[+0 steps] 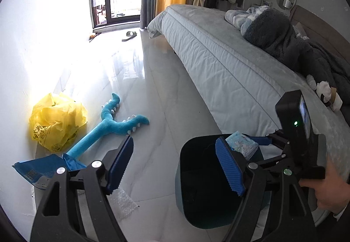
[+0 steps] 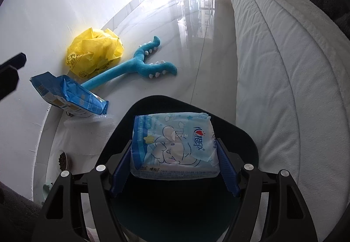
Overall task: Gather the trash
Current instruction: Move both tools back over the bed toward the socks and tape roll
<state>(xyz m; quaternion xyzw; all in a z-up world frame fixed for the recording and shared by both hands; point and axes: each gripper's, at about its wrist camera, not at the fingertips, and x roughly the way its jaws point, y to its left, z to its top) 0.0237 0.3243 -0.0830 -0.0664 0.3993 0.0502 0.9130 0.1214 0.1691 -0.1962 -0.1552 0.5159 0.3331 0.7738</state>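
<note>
Left wrist view: A glossy pale tiled floor point(image 1: 166, 93) runs between a white wall and a grey-covered bed point(image 1: 229, 62), with a glass balcony door and a slipper point(image 1: 129, 35) at the far end. The left gripper point(image 1: 175, 163) hangs with its blue pads spread wide, holding nothing, above the floor beside a dark trash bin point(image 1: 196, 187). A yellow plastic bag point(image 1: 56, 121), a blue plush toy point(image 1: 109, 126) and a blue wrapper point(image 1: 43, 169) lie along the wall. The right gripper point(image 1: 251, 143) holds a tissue pack point(image 1: 241, 143) over the bin's rim.

Right wrist view: The same floor point(image 2: 196, 45), bed point(image 2: 284, 67) and wall. The right gripper point(image 2: 174, 167) is clamped on the pale blue tissue pack point(image 2: 172, 145), its pads pressing both sides, directly above the bin's point(image 2: 247, 145) dark opening. The yellow bag point(image 2: 94, 54), plush toy point(image 2: 140, 62) and blue wrapper point(image 2: 70, 95) lie well apart to the left.
</note>
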